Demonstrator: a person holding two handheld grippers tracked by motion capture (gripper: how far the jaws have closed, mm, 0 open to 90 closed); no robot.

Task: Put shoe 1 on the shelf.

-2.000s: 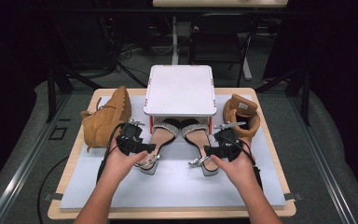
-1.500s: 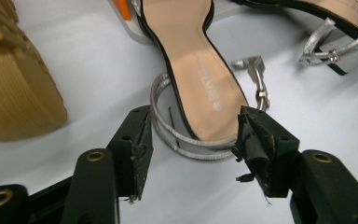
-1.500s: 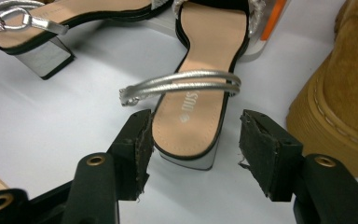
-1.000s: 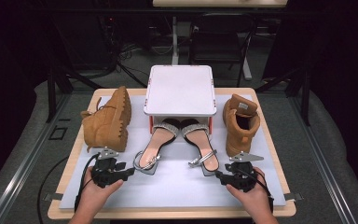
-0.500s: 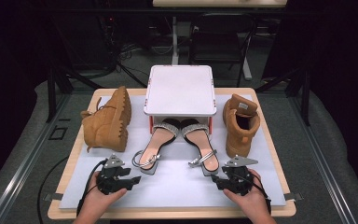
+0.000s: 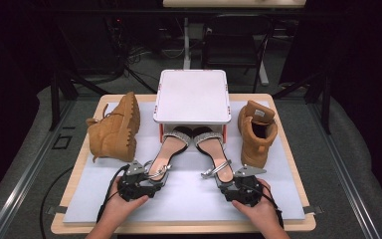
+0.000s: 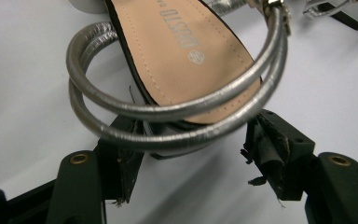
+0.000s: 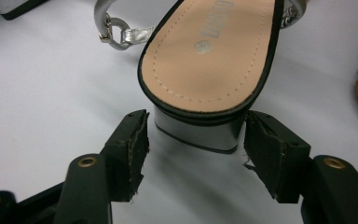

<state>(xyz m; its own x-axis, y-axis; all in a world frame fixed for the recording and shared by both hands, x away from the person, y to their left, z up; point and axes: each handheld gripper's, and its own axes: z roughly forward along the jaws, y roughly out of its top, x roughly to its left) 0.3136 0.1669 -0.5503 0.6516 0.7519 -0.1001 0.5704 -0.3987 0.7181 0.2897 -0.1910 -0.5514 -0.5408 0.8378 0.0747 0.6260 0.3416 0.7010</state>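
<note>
Two sandals, two tan boots (one tipped), one white box.

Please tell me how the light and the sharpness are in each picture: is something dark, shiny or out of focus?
High view: the white mat is evenly lit, the room around it nearly black, everything a little soft. Left gripper view: the silver strap shows bright highlights; the near jaws are dark. Right gripper view: the silver heel gleams and throws a soft shadow; the insole print is blurred.

We count two silver heeled sandals, two tan work boots, one white raised shelf, and two handheld grippers.
</note>
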